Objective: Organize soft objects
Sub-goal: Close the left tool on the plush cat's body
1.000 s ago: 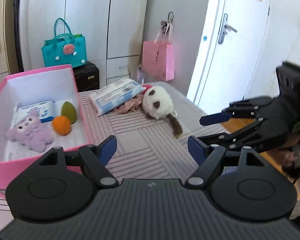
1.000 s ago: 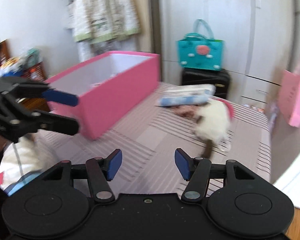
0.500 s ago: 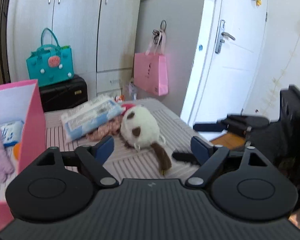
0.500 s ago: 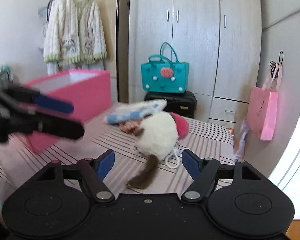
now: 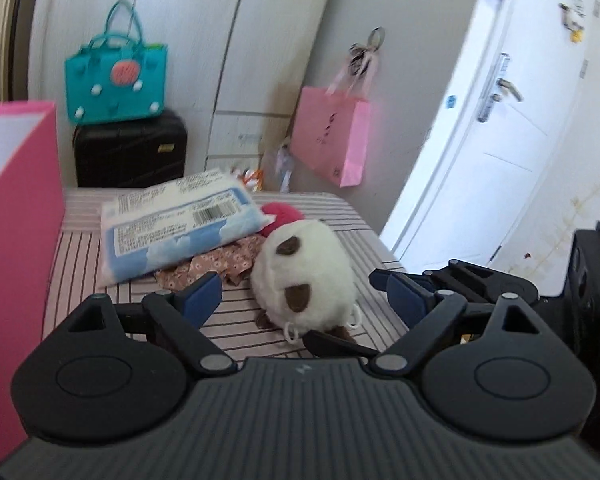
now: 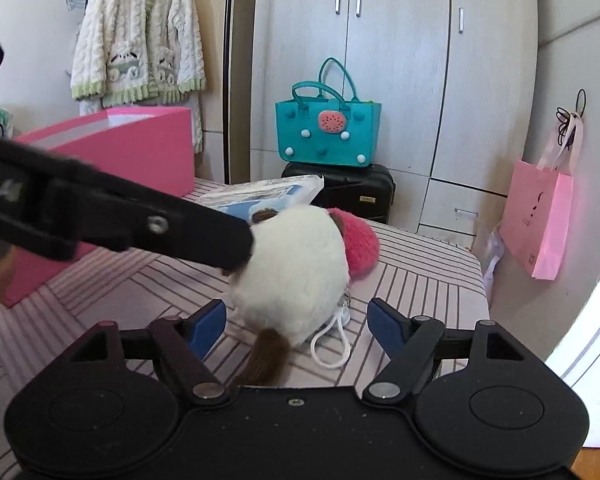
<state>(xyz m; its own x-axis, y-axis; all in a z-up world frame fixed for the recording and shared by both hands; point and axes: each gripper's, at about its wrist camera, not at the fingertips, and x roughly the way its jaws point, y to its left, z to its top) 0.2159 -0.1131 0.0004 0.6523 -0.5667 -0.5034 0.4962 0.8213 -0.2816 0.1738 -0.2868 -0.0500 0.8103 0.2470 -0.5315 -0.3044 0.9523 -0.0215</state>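
Both tools wide: right tool (image 6: 296, 326) and left tool (image 5: 306, 298) flank the white-and-brown plush toy (image 6: 296, 268) near the striped bed's (image 6: 428, 276) right edge.

Your frames are brightly daylit, strongest at the white door (image 5: 500, 152) on the right. Fisheye bending curves the wardrobe (image 6: 400, 60) edges. The left wrist view shows motion blur; the right wrist view is sharper.

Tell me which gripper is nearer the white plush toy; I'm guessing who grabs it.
Left. One finger of the left gripper appears to touch the white plush toy; the right gripper, open, straddles its near end without visible contact.
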